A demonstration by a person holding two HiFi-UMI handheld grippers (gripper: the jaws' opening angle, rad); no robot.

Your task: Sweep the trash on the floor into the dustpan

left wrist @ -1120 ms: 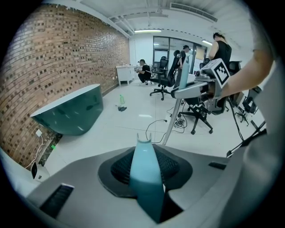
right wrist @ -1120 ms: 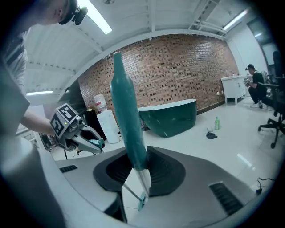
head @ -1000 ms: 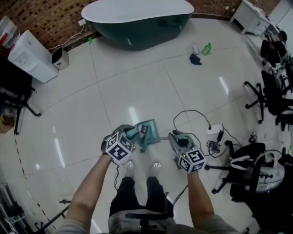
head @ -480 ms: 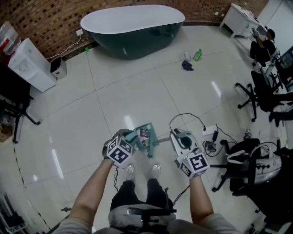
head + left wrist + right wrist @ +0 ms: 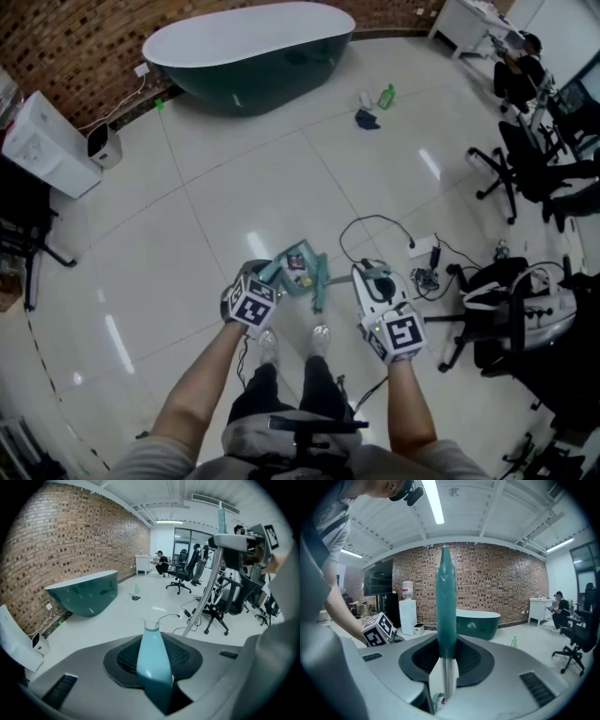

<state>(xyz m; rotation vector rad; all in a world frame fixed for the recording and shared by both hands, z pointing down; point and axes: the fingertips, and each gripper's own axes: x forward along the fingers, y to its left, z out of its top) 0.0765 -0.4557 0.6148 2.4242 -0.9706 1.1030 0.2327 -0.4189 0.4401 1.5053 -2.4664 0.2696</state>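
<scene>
Caught the left gripper (image 5: 267, 277) with its jaws pinched on the pale teal dustpan handle (image 5: 151, 651), closed part-way around it. Found the dustpan (image 5: 301, 267) itself just ahead of that gripper, low over the white tiled floor (image 5: 216, 197) and right in front of the person's shoes (image 5: 268, 345). Spotted a few small dark and pinkish scraps of trash (image 5: 296, 264) lying inside the pan. Couldn't tell whether resting on the tiles or hanging just off them, tbh.

Same deal on the other side: right gripper (image 5: 367, 274) with jaws squeezed on the broom handle (image 5: 446, 597), right at the join of dark teal grip and bare metal pole (image 5: 202, 603). Saw the handle standing close to upright, teal end up toward the ceiling. Made out the broom head (image 5: 318, 291), teal too, just beside the dustpan's right edge, between the two grippers.

Further off, noticed a dark green bathtub (image 5: 248, 52) against the brick wall (image 5: 94, 37). Also a green bottle (image 5: 386, 96) and a dark rag (image 5: 366, 119) on the floor, well apart from the pan. Then a white power strip (image 5: 422, 248) near the right gripper, plus black office chairs (image 5: 525, 150) off to the right.
</scene>
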